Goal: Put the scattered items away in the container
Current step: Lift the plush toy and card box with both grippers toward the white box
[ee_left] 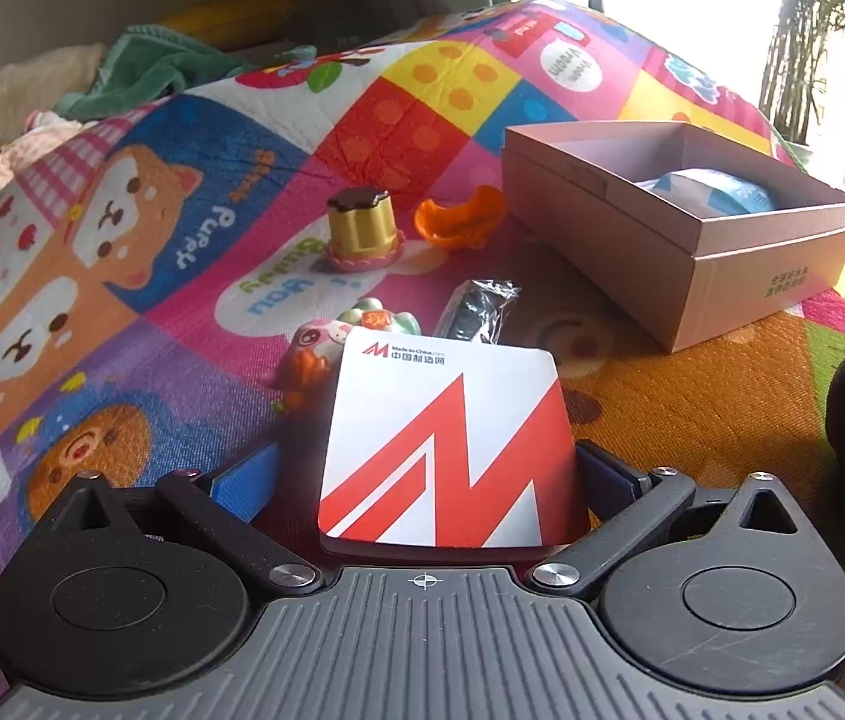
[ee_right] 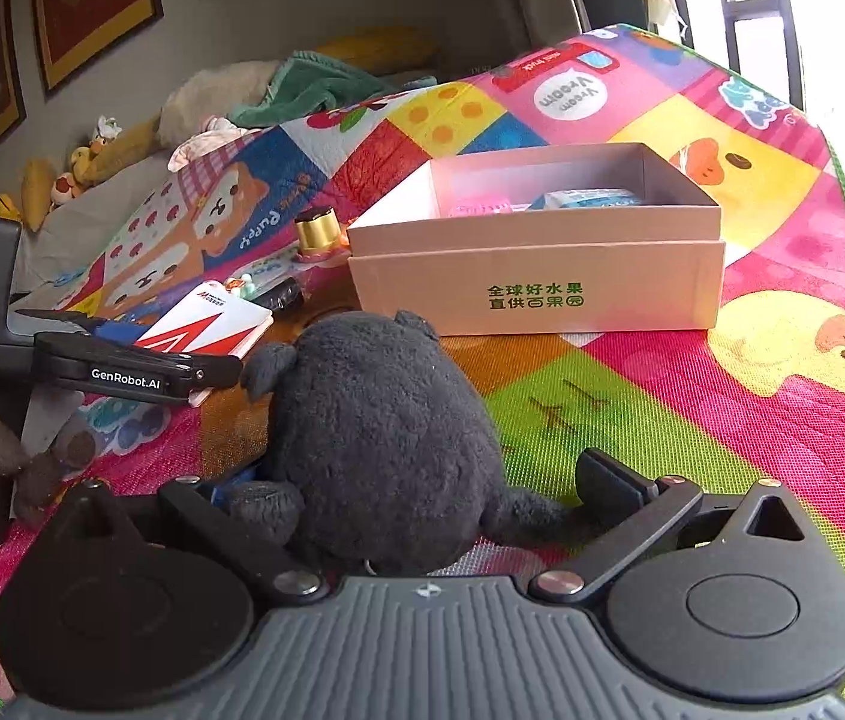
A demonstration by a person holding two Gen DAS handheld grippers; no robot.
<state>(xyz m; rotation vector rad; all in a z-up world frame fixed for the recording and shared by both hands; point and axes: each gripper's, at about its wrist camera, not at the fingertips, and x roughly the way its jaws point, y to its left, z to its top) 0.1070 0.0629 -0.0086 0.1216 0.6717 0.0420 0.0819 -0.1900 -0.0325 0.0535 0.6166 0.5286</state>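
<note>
Landmark: pink cardboard box (ee_right: 533, 285), open-topped, matte, rectangular, green Chinese print on its front wall; sits on the quilted cartoon play mat (ee_right: 722, 420) (glossy, bright patchwork; "Puppy" and "Vroom Vroom" legible).

Far left of the box: left gripper (ee_right: 206, 354), black housing marked "GenRobot.AI"; its jaws are closed on a flat white card-like pad (ee_left: 443, 444) with rounded corners, bold red zigzag logo, "Made-in-China.com" plus Chinese characters at the top; the blue pads (ee_left: 245, 477) sit against its side edges.

Left of the box, on the mat: pastel vinyl figurine (ee_left: 326, 354); dark item in crinkled clear wrap (ee_left: 476, 306); gold ribbed cylinder with dark cap on a pink scalloped base (ee_left: 362, 234); orange curved plastic piece (ee_left: 461, 216), just beside the box wall.

In front of the box: dark grey plush toy (ee_right: 386, 438), fuzzy, rounded, small ears, resting on the mat; right gripper (ee_right: 416, 495) has its jaws spread wide either side of it, whether the fingers touch its stubby limbs cannot be told.

Inside the box: blue-white packet (ee_right: 587, 199); pink item (ee_right: 479, 207).
</note>
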